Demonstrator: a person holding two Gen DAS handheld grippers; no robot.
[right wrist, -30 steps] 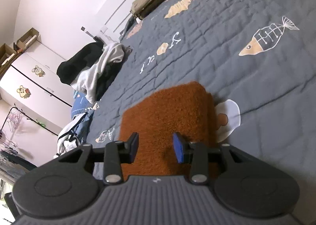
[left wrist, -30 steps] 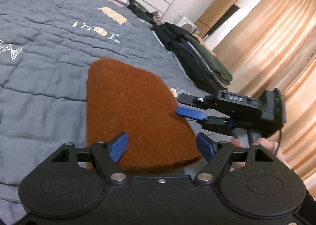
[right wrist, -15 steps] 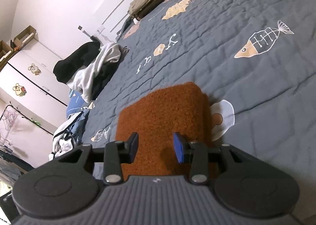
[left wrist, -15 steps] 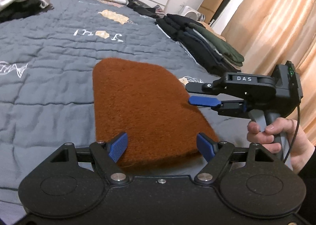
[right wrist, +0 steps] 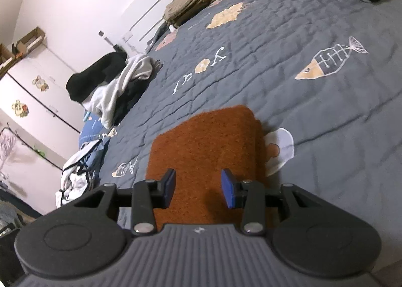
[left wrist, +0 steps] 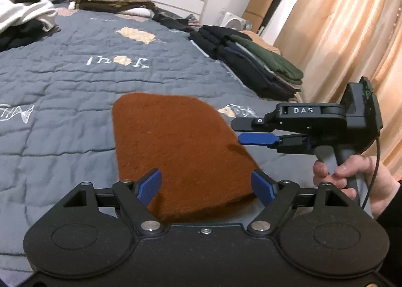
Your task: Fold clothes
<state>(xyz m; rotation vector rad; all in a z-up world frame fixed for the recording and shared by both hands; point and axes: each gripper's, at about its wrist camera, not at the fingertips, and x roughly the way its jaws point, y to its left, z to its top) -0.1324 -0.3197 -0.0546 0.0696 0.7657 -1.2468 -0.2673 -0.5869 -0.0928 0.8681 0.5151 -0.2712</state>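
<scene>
We note the rust-brown folded garment (left wrist: pixel 181 151) lying flat on the grey bed quilt (left wrist: pixel 62 90), near us, with both grippers over its near edge. The left gripper (left wrist: pixel 206 185) has lifted a little since a second ago; its jaws are opening, spread wide, nothing between them. The right gripper (right wrist: pixel 198 187) sits part-open, apparently gripping nothing. This fold looks finished; the stack of folded clothes (left wrist: pixel 253 65) at far right is probably next.
</scene>
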